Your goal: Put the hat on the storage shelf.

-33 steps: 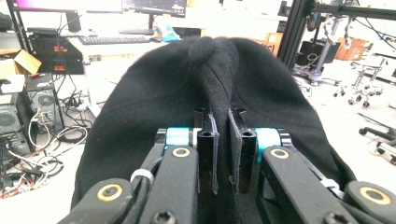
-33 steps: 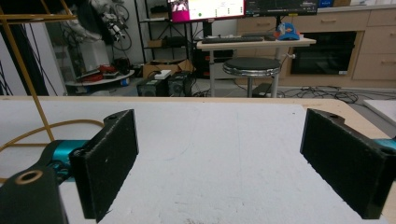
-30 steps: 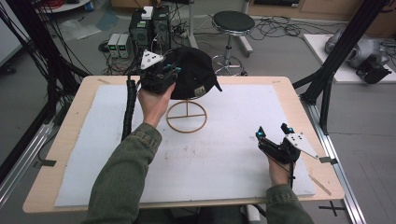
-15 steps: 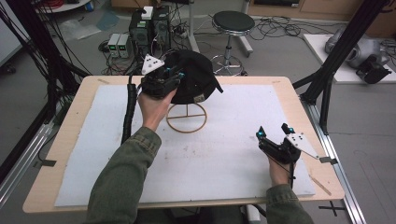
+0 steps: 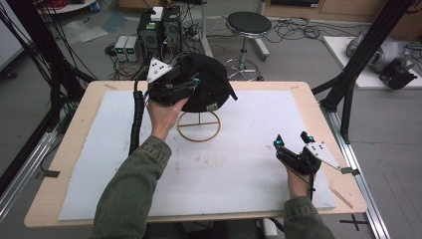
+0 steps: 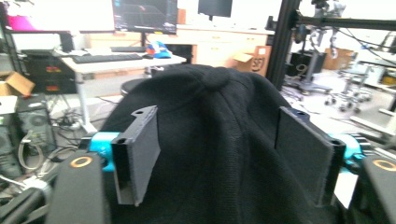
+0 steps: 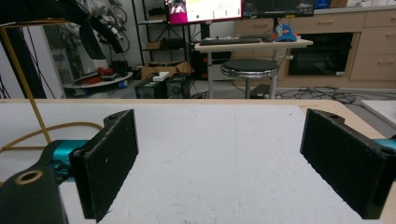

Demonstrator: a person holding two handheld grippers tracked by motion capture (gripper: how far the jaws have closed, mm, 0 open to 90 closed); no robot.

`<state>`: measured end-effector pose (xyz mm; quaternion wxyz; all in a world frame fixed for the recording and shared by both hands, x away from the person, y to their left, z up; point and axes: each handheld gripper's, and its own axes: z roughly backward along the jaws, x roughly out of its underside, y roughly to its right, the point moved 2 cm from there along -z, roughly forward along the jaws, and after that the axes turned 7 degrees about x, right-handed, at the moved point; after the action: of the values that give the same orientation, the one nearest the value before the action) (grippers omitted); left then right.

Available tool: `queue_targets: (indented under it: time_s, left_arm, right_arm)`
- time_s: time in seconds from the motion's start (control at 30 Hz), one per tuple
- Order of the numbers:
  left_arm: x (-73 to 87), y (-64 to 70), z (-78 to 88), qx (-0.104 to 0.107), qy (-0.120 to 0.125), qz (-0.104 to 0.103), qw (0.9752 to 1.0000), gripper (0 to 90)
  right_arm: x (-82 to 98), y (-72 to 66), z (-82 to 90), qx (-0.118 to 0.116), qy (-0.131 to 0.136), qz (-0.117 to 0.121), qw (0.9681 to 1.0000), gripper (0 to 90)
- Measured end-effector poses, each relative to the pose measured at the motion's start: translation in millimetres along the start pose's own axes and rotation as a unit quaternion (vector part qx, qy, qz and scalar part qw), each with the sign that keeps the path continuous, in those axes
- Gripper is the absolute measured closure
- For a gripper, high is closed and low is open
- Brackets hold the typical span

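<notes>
A: White foam sheeting is covering the table. Nearest us, by the front right corner, the right gripper is sitting with its jaws spread and nothing between them.

B: And toward the back edge?

A: The left gripper is hanging at the cap, which is sitting on top of the wire stand. Its jaws have just been opening; they are now standing wide on either side of the crown, the pads looking clear of the fabric.

B: What is worrying you?

A: The cap seems to be perching only loosely. If the hand pulls away crookedly, a pad could be dragging the cloth and tipping the cap off, or toppling the light stand.

B: Versus a second ago?

A: Then the jaws were pinching the cap; the cap is staying where it was, and the right gripper is keeping its place.
</notes>
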<state>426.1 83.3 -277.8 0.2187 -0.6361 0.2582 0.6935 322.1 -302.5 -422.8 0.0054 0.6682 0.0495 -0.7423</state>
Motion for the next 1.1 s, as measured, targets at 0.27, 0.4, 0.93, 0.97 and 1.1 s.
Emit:
queue_targets:
  time_s: [0.27,0.4,0.93,0.97,1.1]
  left_arm:
    - [0.9,-1.1,2.0,-0.006,0.0,-0.001,1.0,25.5]
    - [0.2,-1.7,3.9,-0.004,-0.001,0.004,1.0,25.1]
    - [-3.0,-20.8,44.6,-0.034,0.025,0.007,0.9991,24.3]
    - [-3.0,-20.8,44.6,-0.034,0.025,0.007,0.9991,24.3]
    - [-2.7,-31.5,62.7,-0.048,0.035,0.01,0.9982,24.3]
  right_arm:
    - [-0.4,-0.4,0.1,0.0,0.003,0.001,1.0,10.6]
    - [-0.4,-0.2,0.2,0.001,0.001,0.0,1.0,10.6]
    - [-1.9,1.7,0.8,0.01,0.008,-0.007,0.9999,10.5]
    - [-1.9,1.7,0.8,0.01,0.008,-0.007,0.9999,10.5]
    - [-3.1,3.2,2.4,0.013,0.013,-0.018,0.9997,10.5]
